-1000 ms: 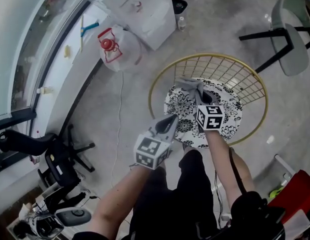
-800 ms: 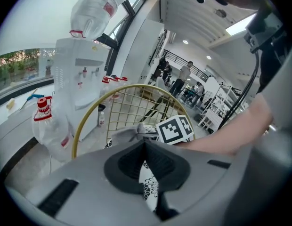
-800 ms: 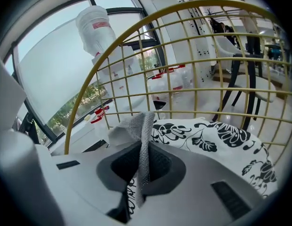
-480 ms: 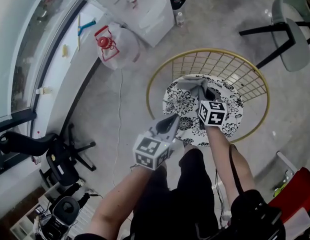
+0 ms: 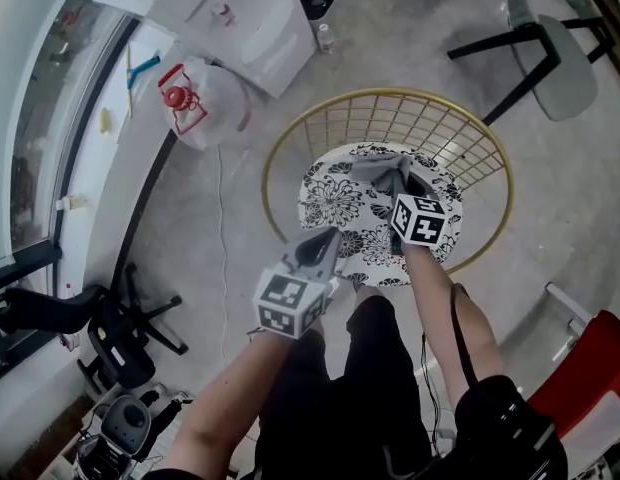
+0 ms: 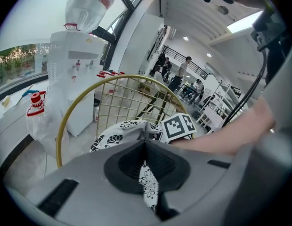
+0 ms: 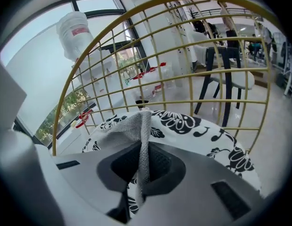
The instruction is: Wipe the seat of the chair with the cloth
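The chair has a gold wire back and a round seat with a black-and-white flower print. A grey cloth lies bunched on the rear middle of the seat. My right gripper is shut on it, and in the right gripper view the cloth stands up between the closed jaws of that gripper. My left gripper hovers over the seat's front left edge, shut, with nothing seen in it. In the left gripper view its jaws meet, and the seat lies beyond them.
A white water dispenser and a clear bottle with a red cap stand to the back left. A grey chair with black legs is at the back right, a black office chair at the left. The person's legs stand at the seat's front.
The head camera has shifted, so the chair sits further left in view. The right gripper and the cloth have slid slightly right across the seat. The left gripper stays shut by the front edge.
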